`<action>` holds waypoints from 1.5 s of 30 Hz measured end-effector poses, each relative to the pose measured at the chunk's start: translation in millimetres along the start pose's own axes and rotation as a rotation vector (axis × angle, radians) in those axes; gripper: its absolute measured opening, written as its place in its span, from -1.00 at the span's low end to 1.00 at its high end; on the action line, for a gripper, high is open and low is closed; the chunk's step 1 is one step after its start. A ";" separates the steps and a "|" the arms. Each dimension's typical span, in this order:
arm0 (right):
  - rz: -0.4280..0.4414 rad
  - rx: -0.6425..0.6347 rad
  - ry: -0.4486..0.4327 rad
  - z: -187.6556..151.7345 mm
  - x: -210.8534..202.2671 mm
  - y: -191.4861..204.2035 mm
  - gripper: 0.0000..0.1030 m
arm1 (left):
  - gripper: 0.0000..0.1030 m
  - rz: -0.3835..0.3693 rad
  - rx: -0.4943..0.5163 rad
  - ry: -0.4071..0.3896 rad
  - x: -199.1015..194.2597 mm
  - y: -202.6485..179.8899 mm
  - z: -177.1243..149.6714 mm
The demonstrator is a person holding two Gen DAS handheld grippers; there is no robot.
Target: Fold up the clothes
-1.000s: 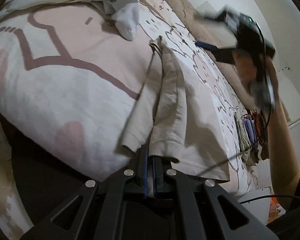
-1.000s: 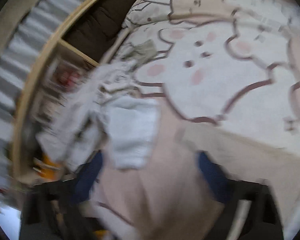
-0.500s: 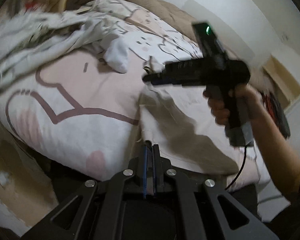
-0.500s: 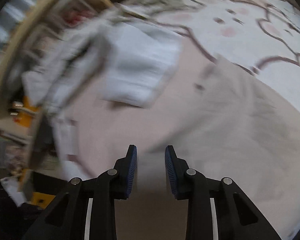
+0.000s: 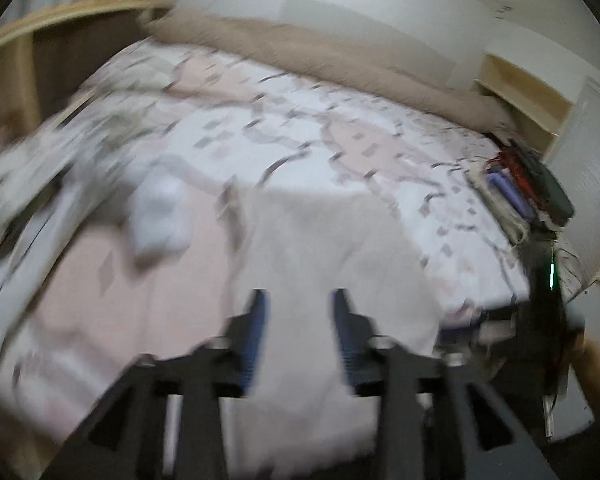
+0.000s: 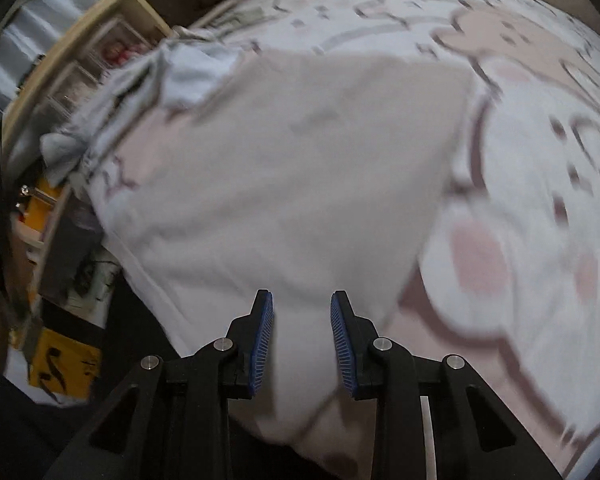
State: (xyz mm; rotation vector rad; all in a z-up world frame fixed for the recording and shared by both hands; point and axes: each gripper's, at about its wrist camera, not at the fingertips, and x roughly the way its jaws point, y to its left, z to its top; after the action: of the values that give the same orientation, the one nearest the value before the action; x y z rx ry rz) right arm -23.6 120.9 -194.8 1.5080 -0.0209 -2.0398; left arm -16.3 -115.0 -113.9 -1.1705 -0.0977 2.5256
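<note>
Beige garment [image 6: 284, 168] spread flat on patterned bed [image 6: 540, 184], near edge, below both tools. Soft, light, limp; likely to slide and bunch, so best pinched at hem or corner. Left gripper [image 5: 298, 320] jaws parted, empty. Right gripper [image 6: 301, 320] jaws parted, empty. No legible labels; yellow box [image 6: 64, 364] markings unreadable.

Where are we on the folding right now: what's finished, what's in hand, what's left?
Done: a stack of folded clothes sits at the bed's far edge. In hand: nothing; the left gripper and right gripper are both open above the beige garment, which lies flat on the bedspread. Left: finishing that garment, then the crumpled pile beside it.
</note>
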 end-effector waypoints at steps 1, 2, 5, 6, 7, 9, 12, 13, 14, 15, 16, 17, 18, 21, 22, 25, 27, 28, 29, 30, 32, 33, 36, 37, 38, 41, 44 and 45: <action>-0.014 0.006 0.001 -9.1 2.3 -2.1 -0.40 | -0.20 -0.003 0.030 -0.003 17.0 -6.5 12.9; -0.028 0.012 0.003 -18.3 4.6 -4.3 -0.40 | -0.20 -0.005 0.053 0.000 35.3 -11.6 24.9; -0.075 -0.019 -0.042 -25.1 3.8 3.3 -0.40 | -0.20 0.008 0.046 0.092 104.6 -11.3 51.1; -0.095 -0.027 -0.045 -24.3 4.9 6.6 -0.40 | -0.20 0.030 0.050 0.122 125.3 -8.2 56.1; -0.109 -0.031 -0.047 -24.4 5.1 7.8 -0.40 | -0.20 0.056 0.056 0.149 144.9 -4.2 60.8; -0.126 -0.039 -0.051 -25.3 4.2 9.5 -0.40 | -0.20 0.131 0.059 0.165 168.0 11.6 66.2; -0.136 -0.062 -0.062 -31.8 0.3 8.9 -0.40 | -0.20 0.176 -0.005 0.176 188.2 46.8 75.3; -0.139 -0.068 -0.066 -34.4 -1.1 8.1 -0.40 | -0.20 0.177 -0.032 0.180 193.3 59.4 78.3; -0.146 -0.064 -0.071 -36.8 -2.6 5.7 -0.40 | -0.20 0.153 -0.061 0.184 195.7 70.9 80.4; -0.153 -0.059 -0.077 -39.2 -4.2 3.1 -0.40 | -0.20 0.132 -0.086 0.188 197.5 80.3 82.3; -0.151 -0.037 -0.073 -40.0 -5.5 -0.6 -0.40 | -0.20 0.121 -0.092 0.187 196.6 81.3 84.0; -0.149 -0.014 -0.070 -40.6 -6.7 -4.4 -0.40 | -0.20 0.129 -0.077 0.180 193.7 80.9 86.2; -0.148 0.013 -0.077 -43.0 -11.9 -9.3 -0.40 | -0.19 0.174 -0.039 0.167 189.7 76.9 87.8; -0.209 0.072 -0.124 -43.8 -31.4 -18.8 -0.40 | -0.15 0.237 0.030 0.138 176.9 73.9 91.1; -0.253 0.073 -0.154 -44.1 -40.7 -20.5 -0.40 | -0.15 0.232 0.029 0.133 169.6 75.9 90.4; -0.418 0.048 -0.197 -34.1 -56.5 -34.2 -0.28 | -0.15 0.206 0.036 0.125 149.6 75.7 84.2; -0.475 0.041 -0.165 -29.4 -52.8 -47.6 0.57 | -0.14 0.195 0.051 0.121 140.4 70.2 78.4; -0.485 0.031 -0.153 -27.1 -49.3 -53.8 0.61 | -0.14 0.184 0.060 0.121 134.9 66.0 73.2; -0.495 0.020 -0.141 -24.8 -45.7 -60.1 0.61 | -0.14 0.173 0.070 0.122 129.9 61.7 68.2; -0.495 0.011 -0.112 -25.1 -39.6 -66.3 0.61 | -0.14 0.166 0.078 0.124 127.6 56.6 64.2; -0.493 -0.007 -0.051 -26.1 -27.2 -78.9 0.61 | -0.13 0.144 0.099 0.130 125.8 42.4 60.0; -0.486 0.001 -0.022 -29.1 -24.3 -85.5 0.65 | -0.13 0.131 0.113 0.133 124.3 34.5 57.8; -0.407 0.058 -0.065 -44.3 -17.8 -106.6 1.00 | -0.13 0.095 0.161 0.149 124.1 10.1 55.3; -0.386 0.069 -0.071 -46.4 -17.7 -111.2 1.00 | -0.13 0.085 0.178 0.159 126.8 1.6 57.5; -0.398 0.065 -0.070 -46.1 -17.3 -110.1 1.00 | -0.13 0.071 0.189 0.169 132.4 -6.9 62.7; -0.438 0.064 -0.068 -45.4 -16.1 -107.1 1.00 | -0.13 0.030 0.218 0.202 150.1 -31.5 78.3; -0.455 0.089 -0.084 -47.3 -16.7 -108.9 1.00 | -0.13 -0.003 0.195 0.262 179.2 -45.1 93.6; -0.459 0.093 -0.092 -48.4 -17.5 -109.8 1.00 | -0.13 -0.013 0.187 0.283 189.3 -49.0 97.8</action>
State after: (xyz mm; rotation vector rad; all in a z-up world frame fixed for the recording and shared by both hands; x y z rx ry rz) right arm -27.3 235.1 -235.3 1.5832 0.2150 -2.4970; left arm -188.3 4.4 -177.0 -1.4259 0.1962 2.2731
